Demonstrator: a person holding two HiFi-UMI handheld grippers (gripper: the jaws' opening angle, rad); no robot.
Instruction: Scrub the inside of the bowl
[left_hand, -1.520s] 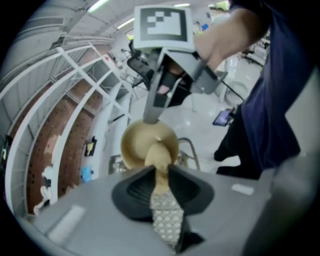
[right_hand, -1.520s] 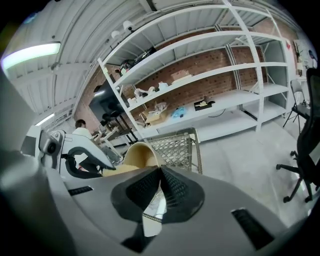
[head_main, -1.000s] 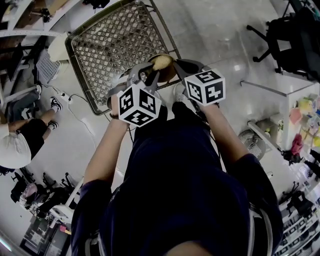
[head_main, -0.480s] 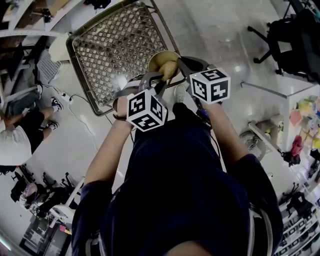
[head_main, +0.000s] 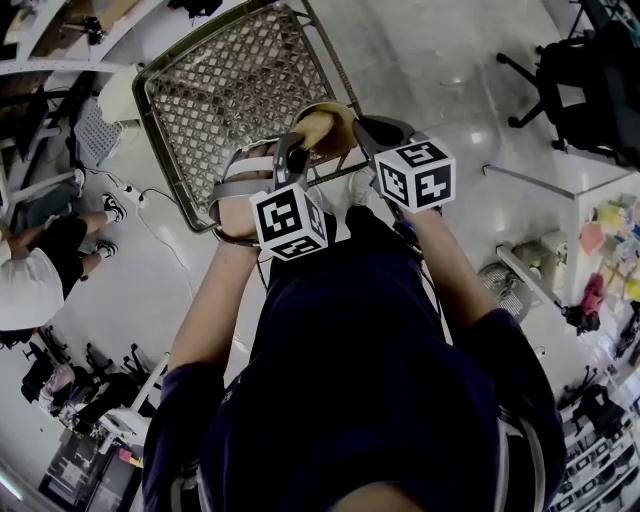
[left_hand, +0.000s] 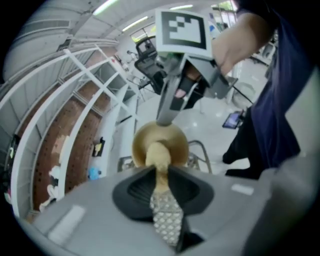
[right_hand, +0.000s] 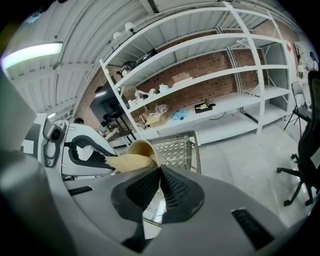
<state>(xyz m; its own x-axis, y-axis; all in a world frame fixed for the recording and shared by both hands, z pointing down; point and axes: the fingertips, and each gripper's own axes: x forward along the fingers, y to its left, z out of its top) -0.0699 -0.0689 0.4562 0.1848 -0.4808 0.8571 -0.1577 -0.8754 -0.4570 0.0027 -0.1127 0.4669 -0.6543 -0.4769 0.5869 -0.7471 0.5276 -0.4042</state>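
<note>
A tan bowl (head_main: 338, 112) is held in the air above the floor, tilted with its mouth toward my left gripper. My right gripper (right_hand: 160, 169) is shut on the bowl's rim (right_hand: 150, 148). My left gripper (left_hand: 159, 170) is shut on a yellow sponge (left_hand: 157, 156), and the sponge's front end is pressed into the inside of the bowl (left_hand: 172, 142). In the right gripper view the sponge (right_hand: 127, 162) reaches from the left gripper (right_hand: 82, 150) into the bowl's mouth. In the head view the sponge (head_main: 313, 130) covers most of the bowl's inside.
A wire mesh basket (head_main: 225, 95) stands on the floor just beyond the bowl. A black office chair (head_main: 580, 80) is at the far right, a white table (head_main: 590, 195) beside it. A seated person (head_main: 40, 285) is at the left. White shelves (right_hand: 210, 75) line the brick wall.
The left gripper has rolled and shifted, carrying the sponge first to the right inside the bowl and then back left. The right gripper and the bowl have stayed nearly still.
</note>
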